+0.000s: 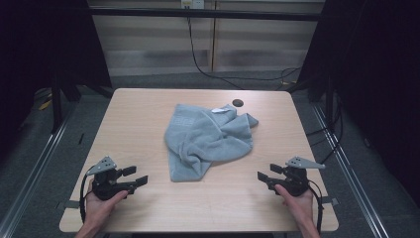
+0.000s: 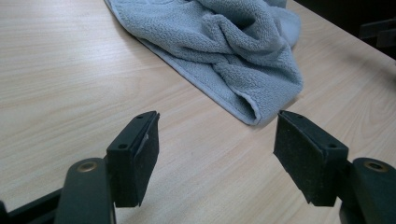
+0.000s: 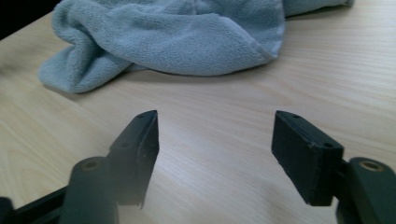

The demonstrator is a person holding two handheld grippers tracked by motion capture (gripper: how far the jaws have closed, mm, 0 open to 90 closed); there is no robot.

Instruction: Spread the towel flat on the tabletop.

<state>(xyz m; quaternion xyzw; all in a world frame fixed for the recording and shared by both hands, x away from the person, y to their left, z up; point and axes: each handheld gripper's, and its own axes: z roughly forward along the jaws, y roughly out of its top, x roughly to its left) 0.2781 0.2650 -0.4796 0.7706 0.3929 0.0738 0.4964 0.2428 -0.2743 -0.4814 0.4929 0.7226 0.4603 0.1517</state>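
A crumpled pale blue towel lies in the middle of the light wooden table, with a small white label at its far edge. My left gripper rests near the front left of the table, open and holding nothing, its jaws aimed toward the towel's near corner. My right gripper sits near the front right, open too, with bare tabletop between its jaws. From the right gripper view the towel lies a short way ahead. Each gripper is held by a hand.
A round dark hole sits in the tabletop just behind the towel. Black cables trail on the floor beyond the far edge. Metal rails run along both sides of the table, and dark curtains flank the space.
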